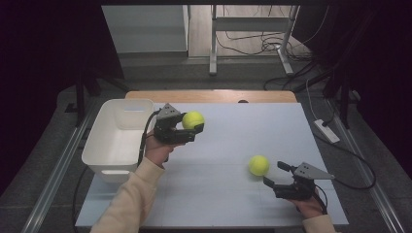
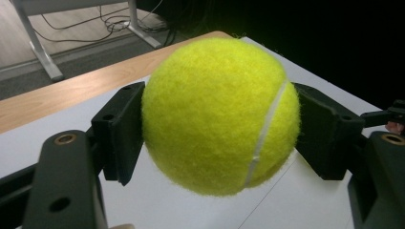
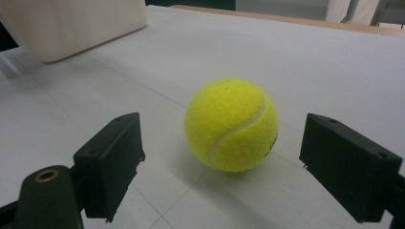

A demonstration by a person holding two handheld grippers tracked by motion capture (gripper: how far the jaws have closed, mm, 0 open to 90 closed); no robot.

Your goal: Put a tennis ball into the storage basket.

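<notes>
The left gripper point(image 1: 193, 127) was clamped on one tennis ball point(image 1: 192, 119) at three o'clock of the empty white bin point(image 1: 104, 141), not yet dropped in, while the right gripper point(image 1: 274, 175) stood apart around the second ball point(image 1: 259, 165) on the table point(image 1: 233, 204).

A pale grey counter point(image 1: 233, 204) with a wooden strip along its far edge carries two things. A white plastic bin point(image 1: 116, 138) stands on its left side, near the far left corner, with its outer wall at the counter's left edge. A yellow-green tennis ball point(image 1: 259, 165) rests directly on the surface toward the near right, well apart from the bin. Thin seam lines cross the surface. The counter stands on a grey floor point(image 1: 369, 160).
</notes>
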